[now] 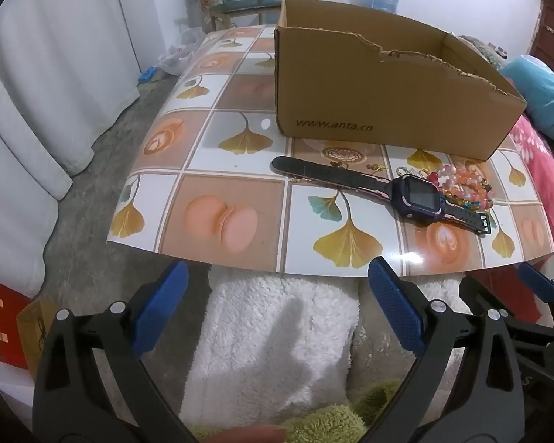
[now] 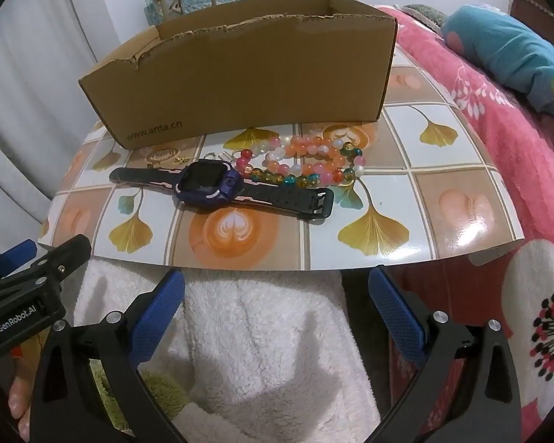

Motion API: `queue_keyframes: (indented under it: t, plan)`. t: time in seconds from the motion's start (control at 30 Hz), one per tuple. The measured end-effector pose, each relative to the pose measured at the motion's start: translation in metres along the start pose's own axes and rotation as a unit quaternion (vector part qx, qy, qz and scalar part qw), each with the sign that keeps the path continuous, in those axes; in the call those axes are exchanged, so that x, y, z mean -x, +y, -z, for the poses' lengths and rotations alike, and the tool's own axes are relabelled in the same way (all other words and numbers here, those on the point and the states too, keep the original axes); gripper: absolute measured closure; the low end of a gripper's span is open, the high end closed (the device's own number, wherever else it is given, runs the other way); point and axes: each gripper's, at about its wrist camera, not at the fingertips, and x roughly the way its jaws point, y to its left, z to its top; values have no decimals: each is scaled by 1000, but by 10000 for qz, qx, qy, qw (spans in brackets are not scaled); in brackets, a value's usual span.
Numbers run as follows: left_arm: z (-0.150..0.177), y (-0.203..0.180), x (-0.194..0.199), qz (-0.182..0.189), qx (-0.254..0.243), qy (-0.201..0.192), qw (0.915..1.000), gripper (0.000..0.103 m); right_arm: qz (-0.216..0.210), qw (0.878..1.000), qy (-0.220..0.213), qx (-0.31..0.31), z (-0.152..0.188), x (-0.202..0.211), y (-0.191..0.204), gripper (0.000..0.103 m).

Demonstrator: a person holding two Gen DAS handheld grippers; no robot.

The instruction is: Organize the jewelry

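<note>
Both the left hand-held gripper (image 1: pixel 277 310) and right hand-held gripper (image 2: pixel 277 313) hung wide open, empty; the watch (image 2: pixel 218 186) lay on the worktop (image 2: pixel 443 221) beside slippery, loose bead bracelets (image 2: pixel 306 164); its stiff case looked the surest hold.

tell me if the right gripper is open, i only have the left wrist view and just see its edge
Observer: Open. In the right wrist view, the right gripper has its blue pads wide apart with nothing between them.
Operator: how far do the beads run behind the watch
Observer: The beads form a heap of several strands between the watch and the box. They reach a little past the strap's buckle end.
</note>
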Motion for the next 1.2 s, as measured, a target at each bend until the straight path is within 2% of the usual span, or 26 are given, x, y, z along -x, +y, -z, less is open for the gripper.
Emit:
queue_keyframes:
  t: [1.2]
  plan:
    - [2,5,-1,23,24,21,10000,8,33,10000,-2,11,0,3,0,6]
